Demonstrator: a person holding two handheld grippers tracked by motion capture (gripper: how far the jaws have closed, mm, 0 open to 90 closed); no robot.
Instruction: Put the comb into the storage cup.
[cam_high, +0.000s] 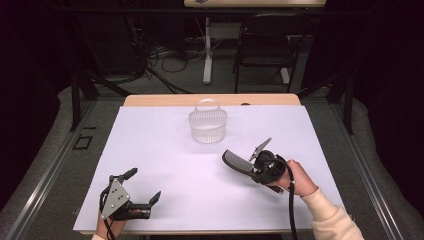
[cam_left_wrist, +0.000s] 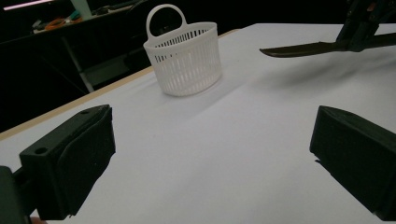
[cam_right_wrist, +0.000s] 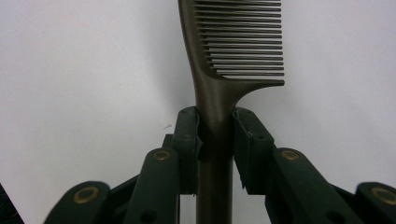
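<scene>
Right gripper (cam_right_wrist: 215, 135) pinching dark fine-toothed comb (cam_right_wrist: 224, 70), left gripper (cam_high: 142, 186) spread, white slotted basket (cam_high: 207, 125).

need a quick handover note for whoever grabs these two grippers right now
Right gripper: shut on the handle of the dark comb, held off the white table sheet, teeth end pointing toward the basket.
Left gripper: open, holding nothing, near the front left of the sheet.
White basket: upright at the far middle of the table; nothing visible inside it.
Done: comb picked up.
Left, most likely: carry the comb to the basket and let go of it there.
</scene>
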